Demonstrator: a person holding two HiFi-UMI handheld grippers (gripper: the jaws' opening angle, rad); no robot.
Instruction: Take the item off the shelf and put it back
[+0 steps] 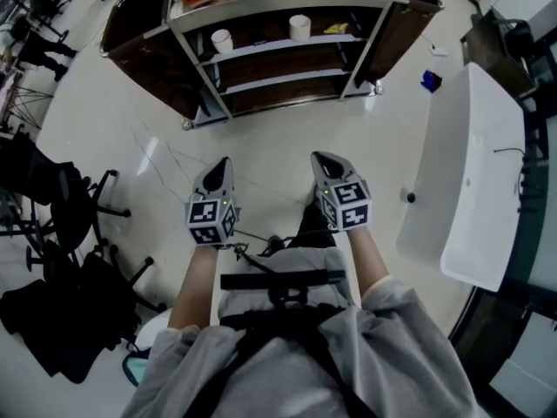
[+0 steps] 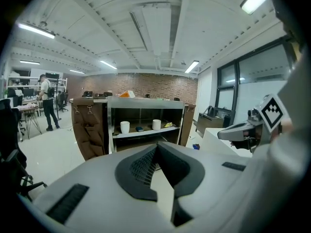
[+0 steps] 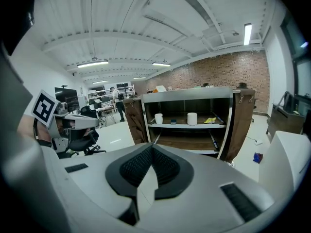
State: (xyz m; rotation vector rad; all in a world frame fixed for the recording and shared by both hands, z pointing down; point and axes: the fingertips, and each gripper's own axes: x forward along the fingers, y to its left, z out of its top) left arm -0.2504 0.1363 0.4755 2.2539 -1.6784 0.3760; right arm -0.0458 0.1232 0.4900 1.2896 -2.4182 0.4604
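Observation:
An open shelf unit (image 1: 278, 5) with brown side panels stands across the pale floor from me. On its upper shelf board sit two white cups (image 1: 223, 40) (image 1: 299, 27), a small dark item (image 3: 173, 122) between them, and a yellow item (image 1: 335, 28) to the right. My left gripper (image 1: 222, 165) and right gripper (image 1: 322, 159) are held side by side, well short of the shelf and pointing toward it. Each is shut with nothing between its jaws. The left gripper view has the shelf (image 2: 146, 101) straight ahead beyond the closed tips (image 2: 156, 145). The right gripper view shows the same past its tips (image 3: 151, 146).
A long white table (image 1: 470, 172) runs along my right. Black office chairs (image 1: 61, 207) crowd the left. A blue object (image 1: 430, 80) lies on the floor right of the shelf. A person (image 2: 47, 108) stands far off at desks on the left.

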